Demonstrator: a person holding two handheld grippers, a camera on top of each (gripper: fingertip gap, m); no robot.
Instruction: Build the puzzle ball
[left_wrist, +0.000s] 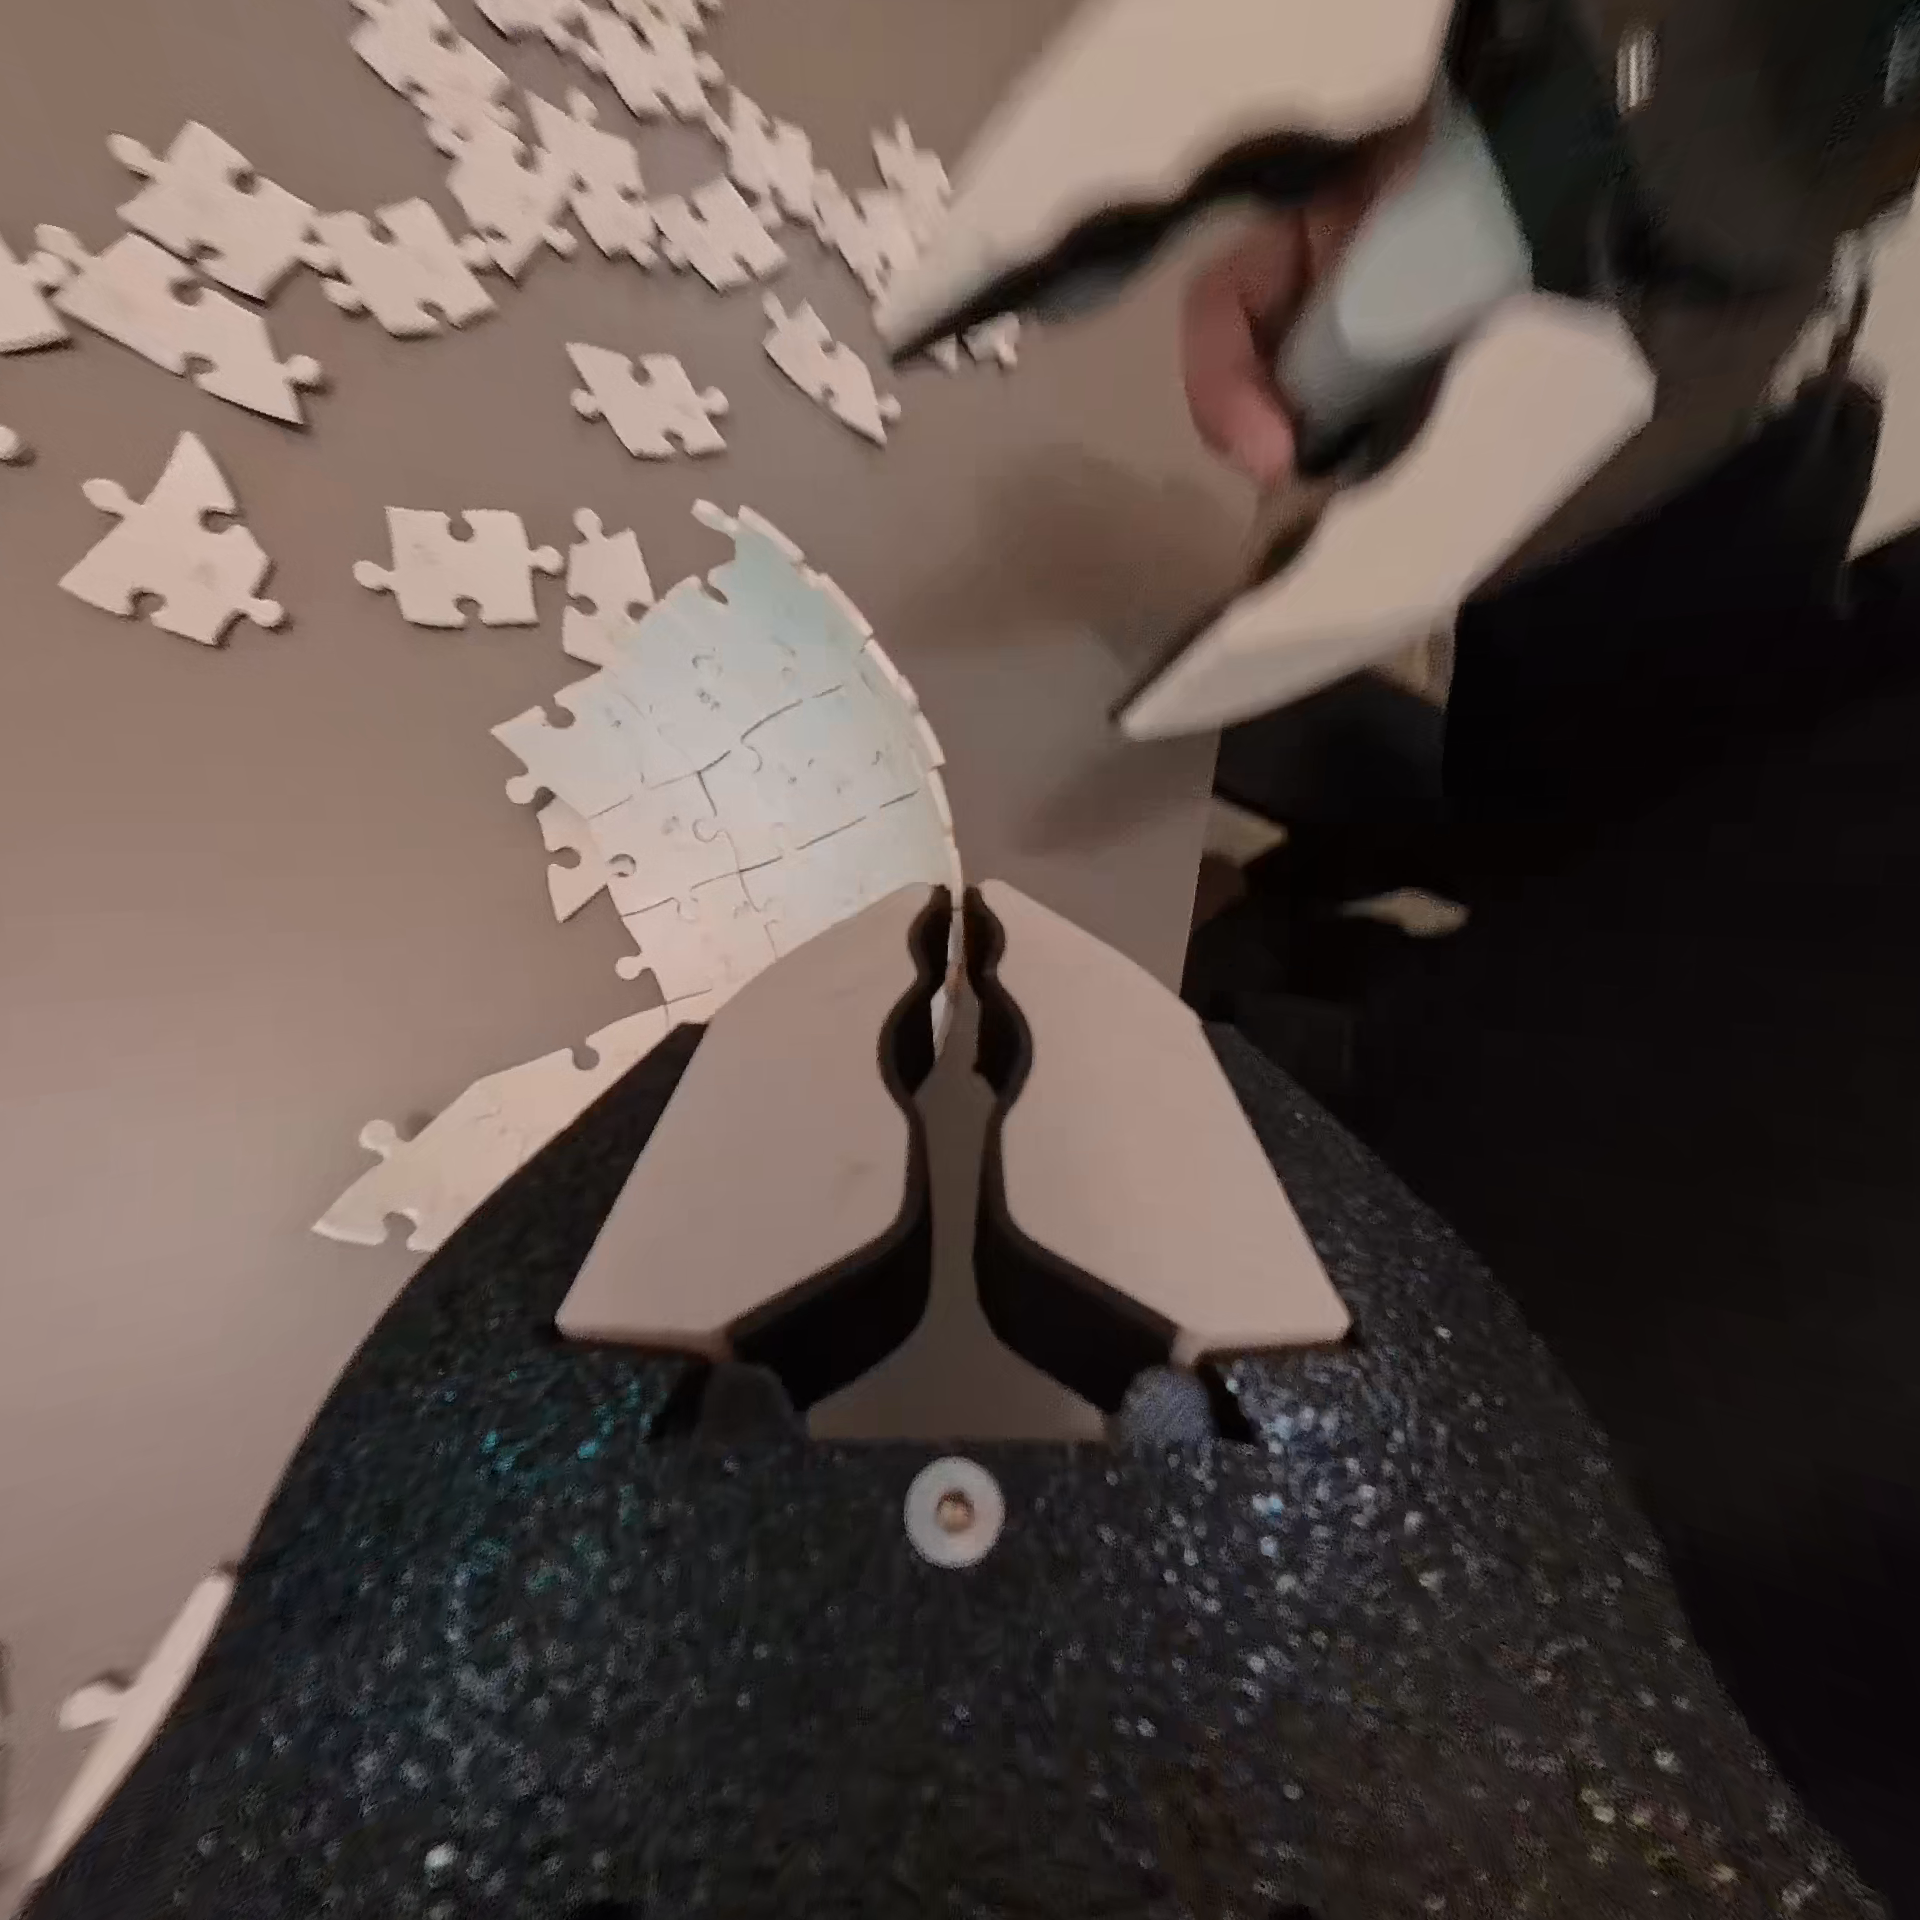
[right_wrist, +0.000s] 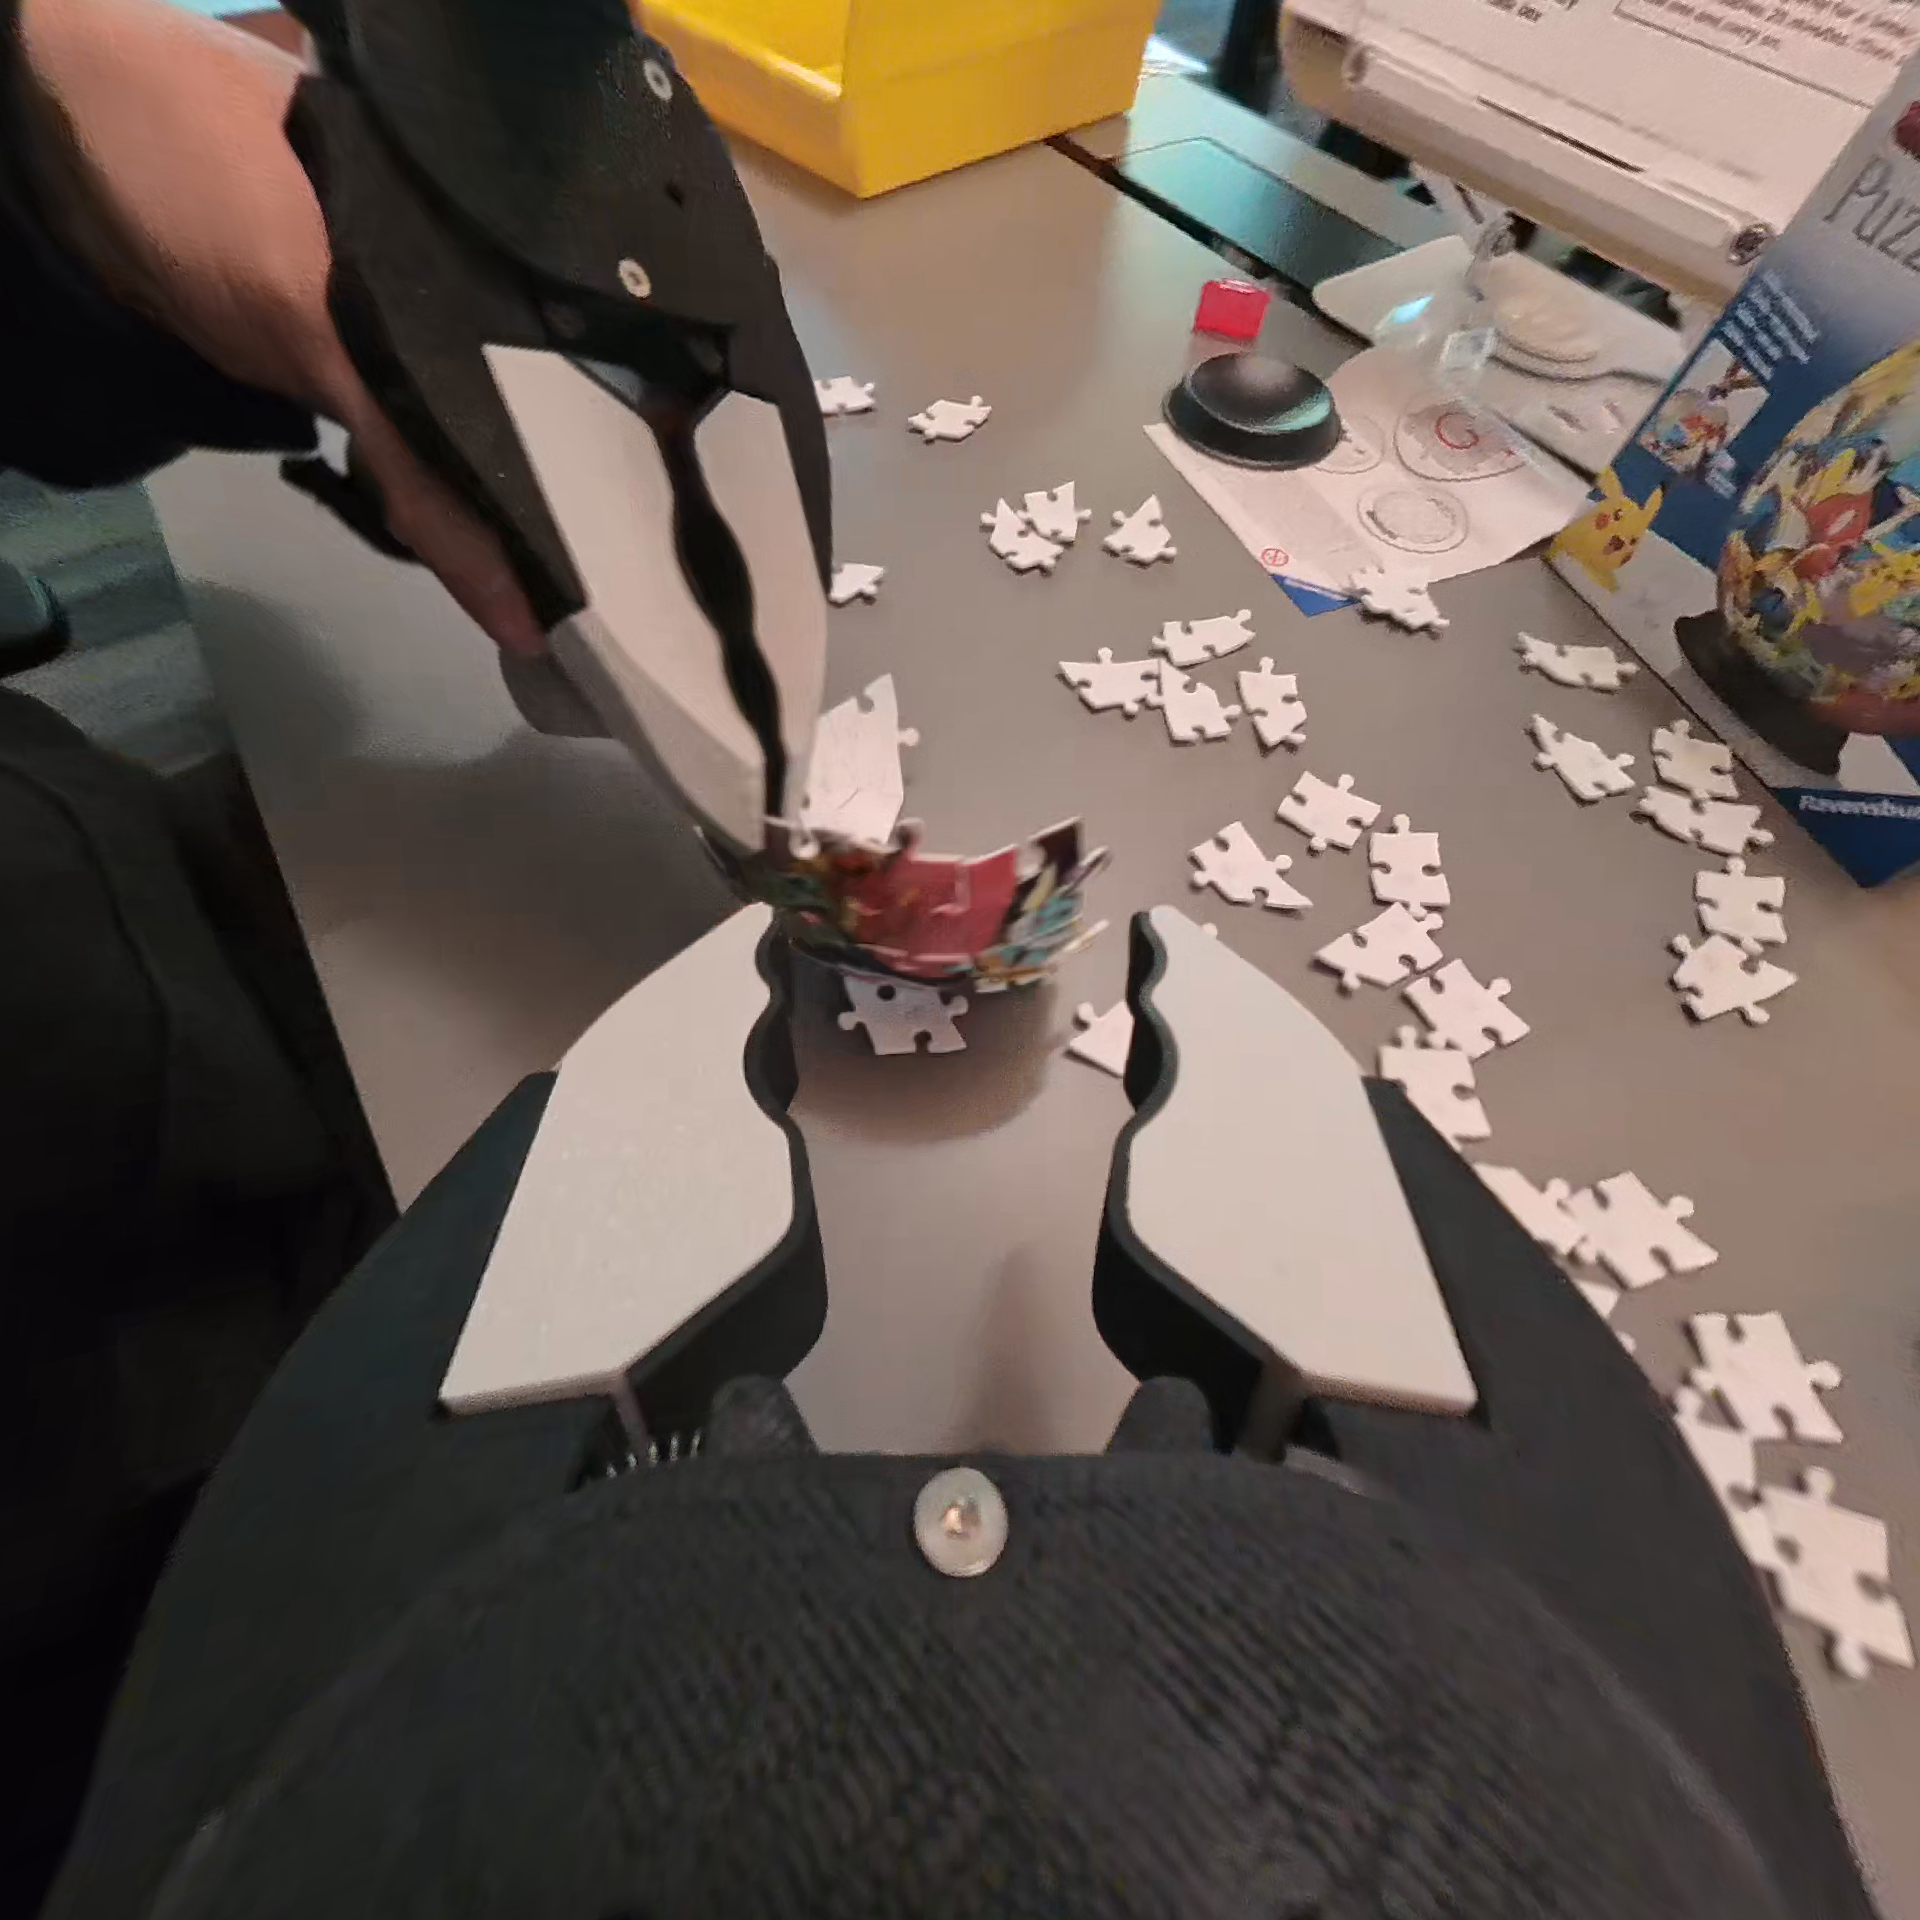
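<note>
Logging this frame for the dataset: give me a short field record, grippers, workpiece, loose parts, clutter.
left gripper: shut on the rim of the partial ball
right gripper: open, empty, facing the partial ball
partial ball: curved shell, printed side out, white inside, on the table
loose pieces: many, white side up, scattered
clutter: puzzle box, yellow bin, black stand

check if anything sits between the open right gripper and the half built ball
Nothing visible does. The right gripper is open, with bare table up to the ball shell. One loose piece lies at the shell's base. The left gripper pinches the shell's rim from above.
</note>
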